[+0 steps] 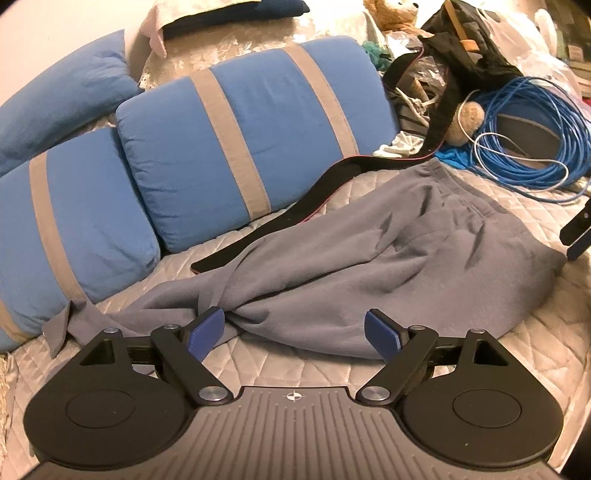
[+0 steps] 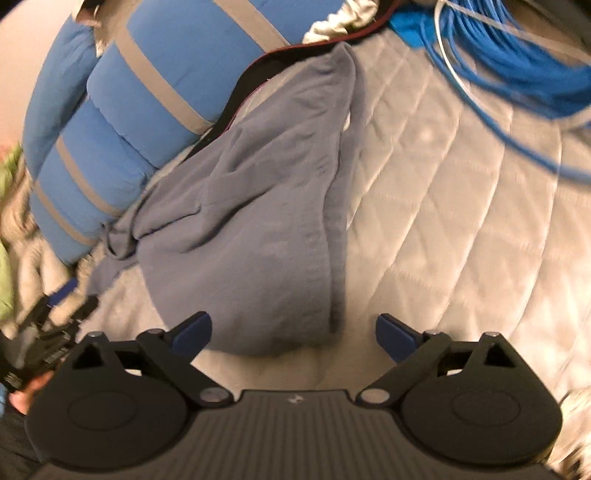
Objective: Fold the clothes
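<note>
A grey-blue garment [image 1: 369,251] lies rumpled on the quilted bed; it also shows in the right wrist view [image 2: 258,221], which is blurred. My left gripper [image 1: 293,332] is open and empty, low over the garment's near edge, its left pad touching a bunched fold. My right gripper [image 2: 293,332] is open and empty, just over the garment's near rounded end. The right gripper's tip [image 1: 576,236] shows at the right edge of the left wrist view. The left gripper [image 2: 55,317] shows at the left of the right wrist view.
Blue pillows with grey stripes [image 1: 240,140] lie behind the garment. A black strap [image 1: 295,210] runs along them. A coil of blue cable [image 1: 532,125] sits at the back right, with a teddy bear [image 1: 391,14] and black clutter. The quilted grey cover [image 2: 461,221] lies to the right.
</note>
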The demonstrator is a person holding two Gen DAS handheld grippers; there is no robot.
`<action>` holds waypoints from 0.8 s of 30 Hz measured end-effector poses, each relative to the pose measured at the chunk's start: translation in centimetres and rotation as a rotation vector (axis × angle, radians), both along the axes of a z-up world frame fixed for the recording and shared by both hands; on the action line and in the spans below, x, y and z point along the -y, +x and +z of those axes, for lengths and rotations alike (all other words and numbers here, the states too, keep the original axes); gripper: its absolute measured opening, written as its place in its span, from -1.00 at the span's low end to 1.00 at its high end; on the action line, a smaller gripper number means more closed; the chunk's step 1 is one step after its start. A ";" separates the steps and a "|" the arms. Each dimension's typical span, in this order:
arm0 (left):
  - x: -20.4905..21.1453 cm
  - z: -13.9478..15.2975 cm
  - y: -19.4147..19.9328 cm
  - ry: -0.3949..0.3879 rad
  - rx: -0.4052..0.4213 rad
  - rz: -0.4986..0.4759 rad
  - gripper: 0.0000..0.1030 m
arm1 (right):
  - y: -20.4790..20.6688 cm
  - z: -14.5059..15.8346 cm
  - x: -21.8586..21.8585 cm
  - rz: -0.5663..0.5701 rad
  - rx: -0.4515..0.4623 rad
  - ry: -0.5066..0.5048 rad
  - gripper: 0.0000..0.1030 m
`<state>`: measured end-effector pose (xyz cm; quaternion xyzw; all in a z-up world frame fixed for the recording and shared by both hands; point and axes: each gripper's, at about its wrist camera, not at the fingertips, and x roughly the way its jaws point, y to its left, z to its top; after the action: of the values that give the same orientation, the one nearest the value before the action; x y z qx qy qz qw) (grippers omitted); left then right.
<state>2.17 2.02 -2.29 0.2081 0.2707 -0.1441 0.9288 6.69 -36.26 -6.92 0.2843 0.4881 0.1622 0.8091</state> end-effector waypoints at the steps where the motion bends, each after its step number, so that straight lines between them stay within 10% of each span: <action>1: 0.1 0.0 -0.1 0.004 0.002 -0.002 0.61 | -0.1 -0.2 0.0 -0.011 -0.005 0.021 0.78; 10: 0.4 0.1 -0.5 0.016 0.006 -0.019 0.61 | -1.5 -1.8 -0.3 -0.105 -0.052 0.203 0.78; 14: 0.4 0.0 -0.5 0.024 0.007 -0.020 0.61 | -2.2 1.4 -2.4 0.046 0.060 -0.042 0.80; 24: 0.7 -0.1 -0.6 0.037 0.007 -0.027 0.61 | -6.5 3.1 -11.9 0.645 0.558 -1.129 0.78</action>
<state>1.55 1.31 -2.42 0.2291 0.2674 -0.1509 0.9237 0.16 -24.36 -3.85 -0.3896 0.3320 0.1826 0.8394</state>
